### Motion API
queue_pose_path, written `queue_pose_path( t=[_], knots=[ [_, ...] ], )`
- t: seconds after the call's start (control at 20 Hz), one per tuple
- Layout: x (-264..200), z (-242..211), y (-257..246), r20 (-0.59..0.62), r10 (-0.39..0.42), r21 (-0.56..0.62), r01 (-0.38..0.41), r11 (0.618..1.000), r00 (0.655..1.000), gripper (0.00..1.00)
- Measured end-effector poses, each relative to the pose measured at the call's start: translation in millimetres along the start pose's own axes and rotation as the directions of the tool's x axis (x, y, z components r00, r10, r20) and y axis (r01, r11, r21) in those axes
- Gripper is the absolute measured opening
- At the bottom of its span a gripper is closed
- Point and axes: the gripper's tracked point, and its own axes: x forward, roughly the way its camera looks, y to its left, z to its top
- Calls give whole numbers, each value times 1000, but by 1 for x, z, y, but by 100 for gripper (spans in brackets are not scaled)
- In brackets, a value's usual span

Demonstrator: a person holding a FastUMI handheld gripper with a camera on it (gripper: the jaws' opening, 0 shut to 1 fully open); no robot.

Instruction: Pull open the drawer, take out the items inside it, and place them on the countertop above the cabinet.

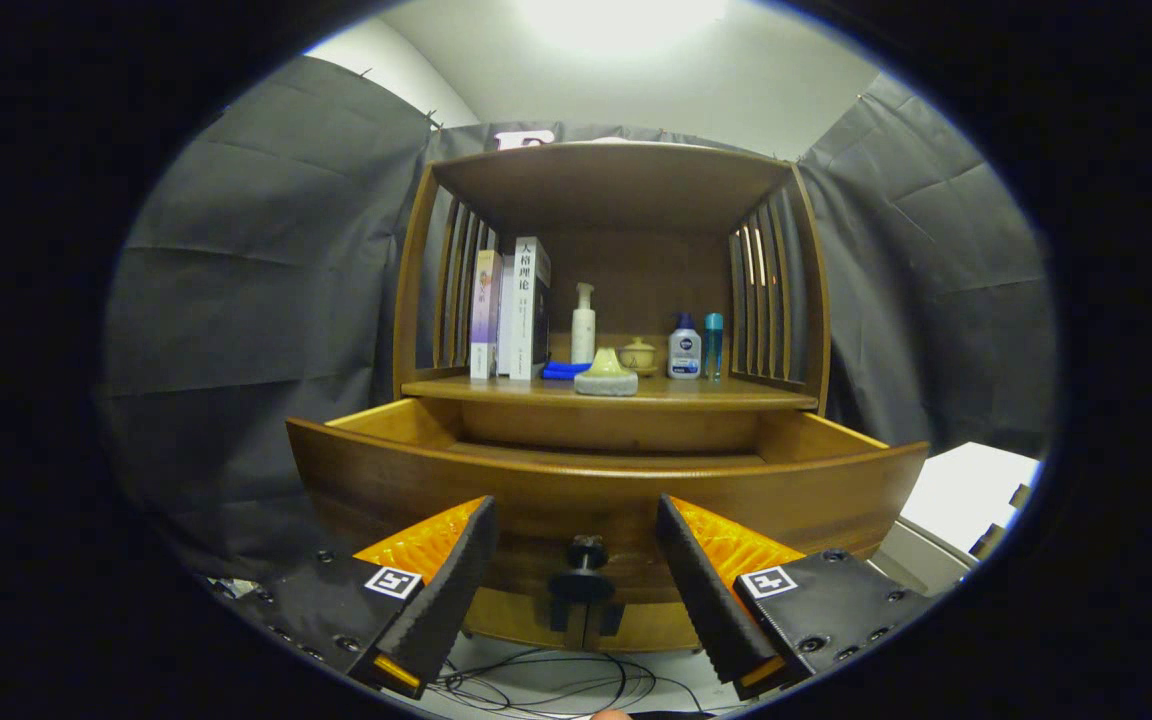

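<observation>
Dark cloth hung behind and to both sides of a wooden cabinet point(606, 300), under a bright ceiling light; the cabinet's drawer point(596, 480) stood pulled out toward the camera, its curved front panel just beyond the fingertips; what lay inside it could not be told, since the front panel hid the interior. The hand-held gripper point(576, 540) was spread wide, its two black, orange-backed fingers point(446, 590) well apart and pressing on nothing; the drawer's dark knob point(584, 570) sat between them, clear of both pads, roughly midway across the gap and low on the drawer front. Above the drawer, the countertop point(736, 393) carried a row of things: upright books point(521, 310) at its left edge, beside the slatted side wall; a blue cloth point(564, 370) next to them; a white pump bottle point(584, 325) toward the back; a pale green, dome-shaped object point(606, 375) at the front edge near the middle; a small lidded jar point(639, 355) behind it; a white bottle with a dark cap point(684, 348) and a slim teal bottle point(713, 345) toward the right edge. Thin black cables point(556, 685) lay on the floor below the drawer.
</observation>
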Motion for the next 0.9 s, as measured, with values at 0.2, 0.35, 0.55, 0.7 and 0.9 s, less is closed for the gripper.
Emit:
queue_pose_path(
  t=[0.2,0.35,0.55,0.7,0.9],
  knots=[
    [9,-31,-2,-59,-9,16,10,1000,998,100],
    [18,-44,-6,-85,-23,34,26,999,996,100],
    [29,-46,-14,-82,-42,51,46,998,996,100],
    [30,-46,-16,-69,-61,52,64,997,996,97],
    [32,-44,-18,-69,-90,40,93,995,994,96]
  ],
)
